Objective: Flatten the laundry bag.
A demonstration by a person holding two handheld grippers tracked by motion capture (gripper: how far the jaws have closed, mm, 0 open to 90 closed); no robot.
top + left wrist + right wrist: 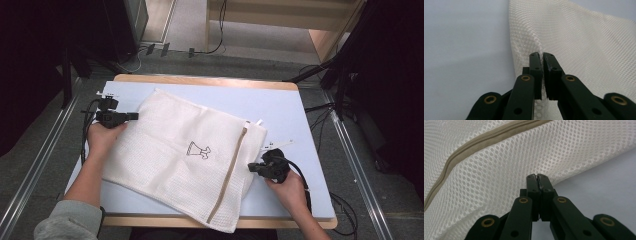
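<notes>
Left hand point(102, 137): wrapped round the left gripper's body, at the bag's left edge; forearm and grey sleeve coming up from below.
Left gripper point(134, 116): pointed rightward over the left edge of the mesh laundry bag point(185, 150). In the left gripper view point(541, 55), jaws a narrow slit apart with mesh showing through the gap; too unclear to tell whether the pads pinch the fabric or have let it go. Probably placed to hold this side taut.
Mesh laundry bag: white, flat and slightly skewed on the table point(285, 105), stretched between the two grippers; near corner hanging over the table's front edge. Small dress drawing point(197, 150) near the middle, roughly midway between the grippers.
Zipper point(231, 172): tan strip running down the bag, just left of the right gripper; in the right gripper view point(474, 143), above and left of the jaw tips.
Right gripper point(251, 168): at the bag's right edge, aimed leftward into it. In the right gripper view point(537, 176), jaws pressed fully together with no gap, tips at the mesh edge; no fabric seen between them.
Right hand point(285, 185): gripping that tool from below right, cable trailing behind.
Likely purpose: both sides attended so the bag lies smooth and square.
</notes>
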